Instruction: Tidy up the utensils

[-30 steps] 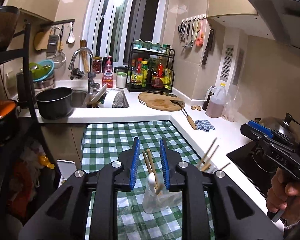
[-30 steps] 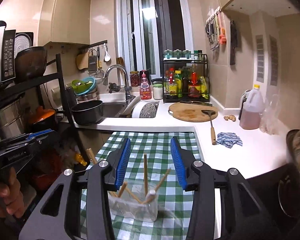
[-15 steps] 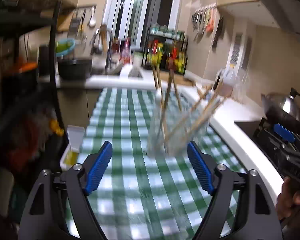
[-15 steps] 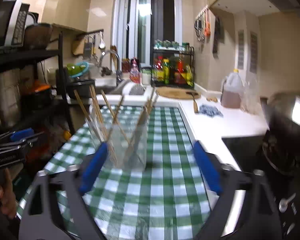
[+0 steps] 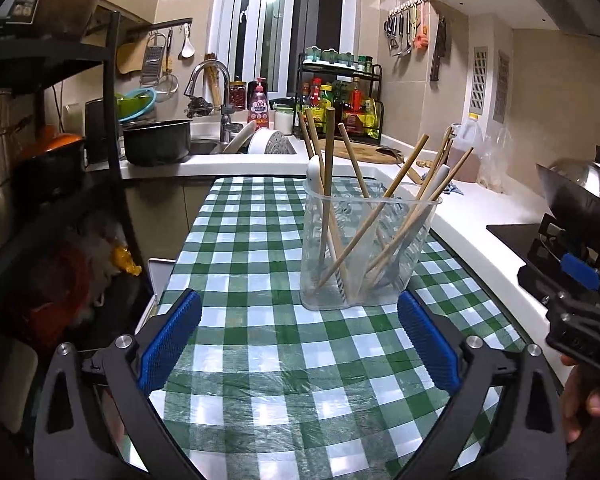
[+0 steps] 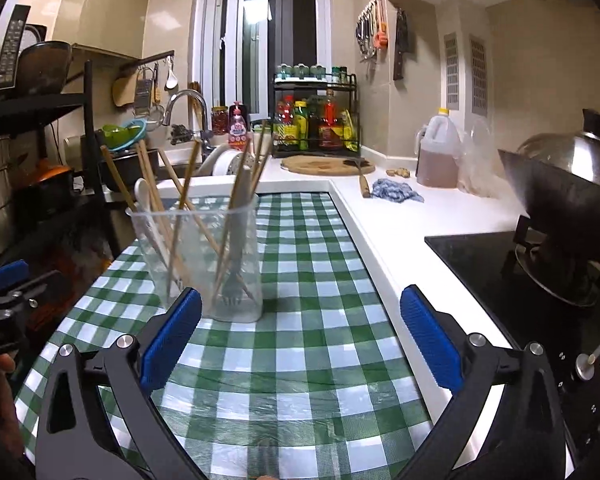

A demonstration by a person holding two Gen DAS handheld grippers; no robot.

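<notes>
- L gripper point(image 5: 299, 340) jaws opening wide, nothing btwn
- R gripper point(image 6: 300, 338) jaws opening wide, nothing btwn
- clear holder point(image 5: 366, 252) w/ chopsticks point(image 5: 326, 184) + spoons upright on checked counter point(image 5: 260, 320), just ahead of both

- L wrist cam: low over my checked tablecloth point(image 5: 260, 340), facing sink wall; clear utensil holder point(image 5: 364, 252) close, centre frame.
- R wrist cam: same heading, holder point(image 6: 204, 260) left of centre.
- Both share cloth, holder, spice rack point(image 5: 340, 96) upper middle.
</notes>
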